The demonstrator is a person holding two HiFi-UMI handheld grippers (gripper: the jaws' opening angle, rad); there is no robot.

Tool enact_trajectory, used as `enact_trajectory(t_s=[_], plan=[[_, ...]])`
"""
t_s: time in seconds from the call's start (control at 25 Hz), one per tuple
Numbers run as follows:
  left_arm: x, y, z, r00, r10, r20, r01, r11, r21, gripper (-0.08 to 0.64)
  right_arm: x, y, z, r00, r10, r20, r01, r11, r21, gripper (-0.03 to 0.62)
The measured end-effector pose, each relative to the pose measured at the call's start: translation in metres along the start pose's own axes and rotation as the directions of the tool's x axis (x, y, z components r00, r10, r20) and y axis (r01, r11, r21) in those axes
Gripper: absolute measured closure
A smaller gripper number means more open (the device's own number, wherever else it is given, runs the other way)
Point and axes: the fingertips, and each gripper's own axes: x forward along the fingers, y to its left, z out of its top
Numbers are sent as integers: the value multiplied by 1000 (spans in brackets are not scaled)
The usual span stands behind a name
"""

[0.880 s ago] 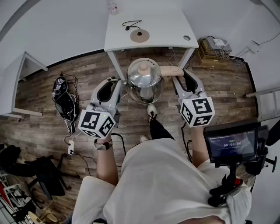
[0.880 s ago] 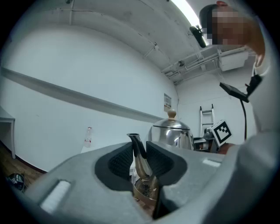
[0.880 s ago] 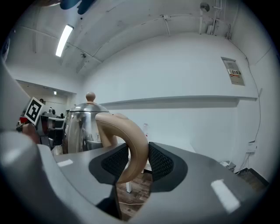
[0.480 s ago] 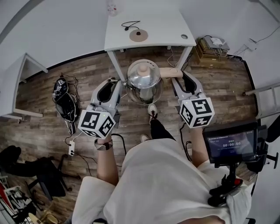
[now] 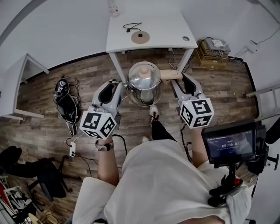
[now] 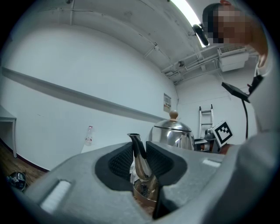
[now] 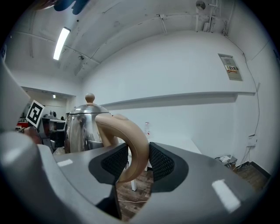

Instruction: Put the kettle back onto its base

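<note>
The shiny steel kettle [image 5: 145, 83], with a round tan knob on its lid, hangs in the air over the wooden floor, just in front of the white table [image 5: 170, 27]. Its round tan base [image 5: 140, 37] lies on that table with a black cord beside it. My left gripper [image 5: 120, 84] is shut on the kettle's thin spout [image 6: 139, 157], whose body [image 6: 173, 133] rises behind. My right gripper [image 5: 178, 78] is shut on the curved tan handle [image 7: 131, 148], and the kettle's body [image 7: 82, 127] shows to its left. The kettle stays upright between the two.
A small bottle [image 5: 113, 8] stands at the table's far edge. Black gear [image 5: 65, 103] and a power strip [image 5: 71, 148] lie on the floor at left. A screen on a stand [image 5: 229, 144] is at right, with a crate [image 5: 214, 46] and a ladder [image 5: 262, 100] behind it.
Hardly anything differs: both grippers keep the same hold on the spout and handle, and the kettle hangs in nearly the same spot before the table.
</note>
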Motion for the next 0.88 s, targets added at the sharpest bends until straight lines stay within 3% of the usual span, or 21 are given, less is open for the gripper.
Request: enact_trajectory(t_s=[0.36,0.56,0.88], plan=[[-6,2,-3,1000,-27,-6,27,1000,-6,463,-4,6,-4,1000,-20,-11,20,1000,12,442],[49,40,-3,999,-27,-31,26,999,-27,465,56,-20,0,999,-19,-45,20,999,27,440],[93,74,5,999,-20,-42,19,999,-26,465,109,-41,11,999,-7,-51,9,999,38,440]])
